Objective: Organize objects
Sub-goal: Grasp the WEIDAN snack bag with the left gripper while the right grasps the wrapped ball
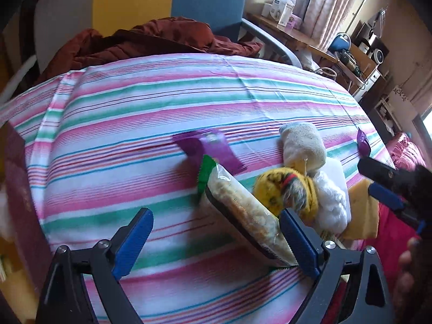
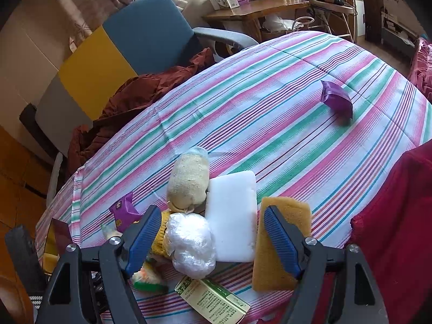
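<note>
My left gripper (image 1: 216, 243) stands open over the striped tablecloth (image 1: 121, 113). A clear snack packet (image 1: 243, 210) with a green end lies tilted against its right finger (image 1: 297, 243), while the left pad is well apart from it. A flat purple wrapper (image 1: 213, 148) lies just beyond. My right gripper (image 2: 213, 243) is open above a pile: a crumpled white plastic ball (image 2: 191, 245) and a white foam block (image 2: 232, 216) sit between its fingers. A yellow-brown sponge (image 2: 280, 256) lies behind the right finger. A beige rolled sock (image 2: 189, 181) and a yellow knitted item (image 1: 286, 189) adjoin them.
A purple packet (image 2: 337, 100) lies alone far across the cloth. A green printed box (image 2: 213, 299) sits at the near edge. A blue and yellow chair (image 2: 145, 29) with a dark red jacket (image 2: 129, 94) stands behind the table. A red sleeve (image 2: 391, 216) is at the right.
</note>
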Demonstrator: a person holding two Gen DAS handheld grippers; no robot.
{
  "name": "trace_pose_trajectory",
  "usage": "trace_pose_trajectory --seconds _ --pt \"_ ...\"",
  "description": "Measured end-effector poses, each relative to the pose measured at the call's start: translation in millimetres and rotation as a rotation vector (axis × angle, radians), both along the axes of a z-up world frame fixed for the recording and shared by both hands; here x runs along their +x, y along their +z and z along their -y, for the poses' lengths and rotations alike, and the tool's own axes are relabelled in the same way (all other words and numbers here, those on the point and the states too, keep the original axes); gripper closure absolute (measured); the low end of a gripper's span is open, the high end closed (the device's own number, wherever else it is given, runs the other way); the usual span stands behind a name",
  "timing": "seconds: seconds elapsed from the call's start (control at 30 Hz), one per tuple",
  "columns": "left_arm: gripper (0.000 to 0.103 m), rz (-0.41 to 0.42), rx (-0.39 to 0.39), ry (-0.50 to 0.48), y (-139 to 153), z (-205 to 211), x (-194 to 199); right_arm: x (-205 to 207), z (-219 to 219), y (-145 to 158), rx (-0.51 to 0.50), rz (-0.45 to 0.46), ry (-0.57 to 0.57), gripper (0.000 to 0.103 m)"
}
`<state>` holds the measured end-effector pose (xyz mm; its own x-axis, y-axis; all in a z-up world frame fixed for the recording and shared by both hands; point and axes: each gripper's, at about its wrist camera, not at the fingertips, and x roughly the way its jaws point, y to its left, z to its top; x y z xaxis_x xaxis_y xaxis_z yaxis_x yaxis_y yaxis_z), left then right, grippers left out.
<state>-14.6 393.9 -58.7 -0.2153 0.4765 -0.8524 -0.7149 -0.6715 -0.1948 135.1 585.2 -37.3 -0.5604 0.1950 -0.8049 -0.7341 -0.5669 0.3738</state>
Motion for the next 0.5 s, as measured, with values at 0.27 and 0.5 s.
trace_pose_trajectory --seconds 0.27,0.5 --pt "0.011 0.003 -0.053 0.014 -2.7 30.8 8.5 2.3 1.2 0.8 0.004 0.0 -0.009 0.023" --pt "0.011 0.069 -0.065 0.016 -8.7 27.1 13.2 2.7 1.0 1.6 0.01 0.001 -0.009 0.023"
